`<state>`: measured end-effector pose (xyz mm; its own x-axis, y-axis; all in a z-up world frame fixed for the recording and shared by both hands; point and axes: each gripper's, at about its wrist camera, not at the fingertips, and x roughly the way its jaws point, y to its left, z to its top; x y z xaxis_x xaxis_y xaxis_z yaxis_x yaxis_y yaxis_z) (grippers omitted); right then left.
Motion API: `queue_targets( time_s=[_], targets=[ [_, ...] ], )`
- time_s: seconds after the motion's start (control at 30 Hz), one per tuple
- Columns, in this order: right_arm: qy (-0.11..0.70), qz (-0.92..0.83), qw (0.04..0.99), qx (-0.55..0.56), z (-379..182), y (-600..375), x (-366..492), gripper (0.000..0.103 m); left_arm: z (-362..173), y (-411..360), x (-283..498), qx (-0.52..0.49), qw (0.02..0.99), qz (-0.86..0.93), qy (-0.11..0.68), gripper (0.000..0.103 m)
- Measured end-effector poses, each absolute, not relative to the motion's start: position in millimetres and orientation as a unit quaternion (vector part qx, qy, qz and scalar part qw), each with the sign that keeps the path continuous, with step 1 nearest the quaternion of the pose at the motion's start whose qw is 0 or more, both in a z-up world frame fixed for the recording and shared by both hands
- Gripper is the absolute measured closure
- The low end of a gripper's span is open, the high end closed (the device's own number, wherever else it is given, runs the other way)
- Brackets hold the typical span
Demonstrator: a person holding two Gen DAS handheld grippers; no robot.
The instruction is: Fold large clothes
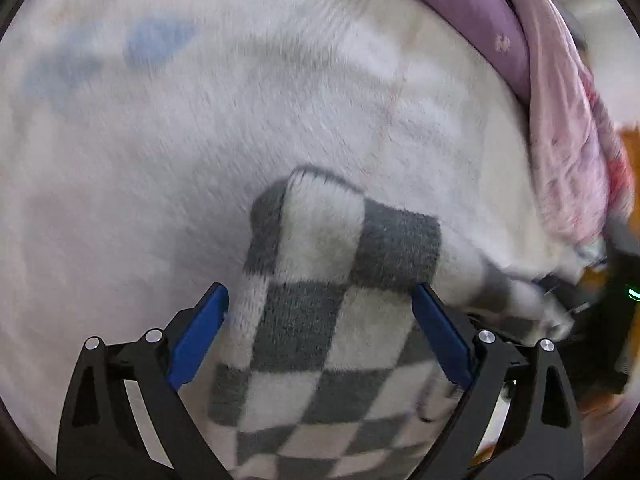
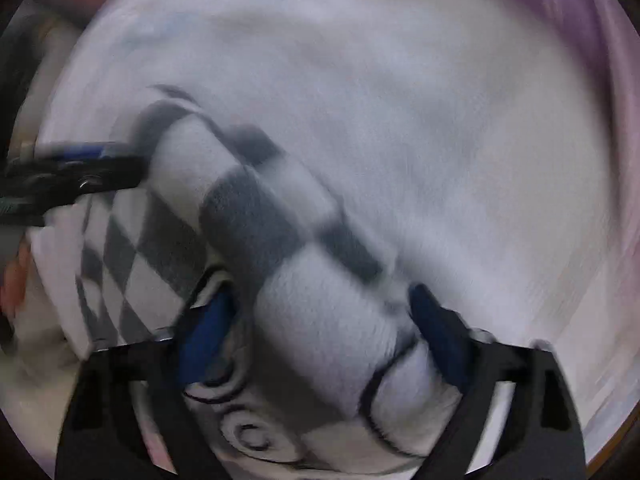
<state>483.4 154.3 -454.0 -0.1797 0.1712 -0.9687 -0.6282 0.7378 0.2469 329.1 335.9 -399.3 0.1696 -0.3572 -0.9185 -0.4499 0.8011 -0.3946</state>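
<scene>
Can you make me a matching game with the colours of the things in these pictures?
Things:
1. garment
2. pads on the left tongs
3. pillow
4. bed sheet

Colours:
A. purple
B. white
C. grey and white checks
D. blue

Pairs: 1-C, 2-D, 3-A, 4-B
</scene>
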Motion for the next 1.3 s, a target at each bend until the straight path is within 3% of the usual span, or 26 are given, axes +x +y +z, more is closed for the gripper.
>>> queue_targets(
  time_s=[0.07,0.1,0.27,0.37,0.57,0.6,0.63,0.67,0.77,0.87,1.0,1.17,1.3],
  targets=[
    [0.681,0.316,0.652,-0.105,-439.4,128.7,487.1,0.054,-386.6,328.5,330.0,-0.295,0.719,0.029,0.629,0.017],
    [0.682,0.295,0.666,-0.063,-436.7,112.3,489.1,0.056,-384.1,325.1,332.7,-0.284,0.725,0.026,0.627,0.017],
    [0.661,0.222,0.715,-0.059,-448.6,111.4,491.1,0.057,-380.2,291.9,368.5,-0.212,0.739,0.01,0.64,0.017],
    [0.678,0.213,0.703,-0.003,-463.6,98.6,507.0,0.055,-383.3,292.7,368.6,-0.19,0.731,0.022,0.655,0.019],
    [0.641,0.22,0.735,-0.018,-380.7,75.1,476.3,0.051,-325.3,293.9,338.3,-0.128,0.79,0.042,0.599,0.039],
    [0.645,0.196,0.739,-0.003,-372.6,61.4,467.5,0.052,-316.9,290.5,337.8,-0.135,0.798,0.029,0.586,0.046],
    [0.654,0.181,0.734,0.005,-377.2,56.2,464.2,0.065,-317.5,289.6,340.6,-0.144,0.797,0.019,0.587,0.056],
    [0.671,0.176,0.72,0.017,-385.4,50.5,458.5,0.089,-323.8,286.8,346.1,-0.156,0.791,0.016,0.592,0.061],
    [0.692,0.162,0.7,0.063,-425.0,53.2,456.1,0.103,-362.8,274.8,369.0,-0.162,0.768,-0.005,0.62,0.082],
    [0.702,0.133,0.685,0.147,-464.2,42.8,470.9,0.103,-408.0,271.1,390.9,-0.16,0.754,0.01,0.637,0.084],
    [0.74,0.116,0.643,0.158,-463.4,43.5,486.3,0.103,-399.6,288.1,392.1,-0.198,0.731,-0.005,0.653,0.084],
    [0.758,0.128,0.63,0.115,-427.9,46.9,423.9,0.1,-385.6,274.3,302.8,-0.148,0.694,-0.038,0.704,0.083],
    [0.792,0.109,0.59,0.111,-462.1,32.9,327.9,0.101,-415.3,272.1,218.3,-0.187,0.657,-0.021,0.73,0.084]
  ],
)
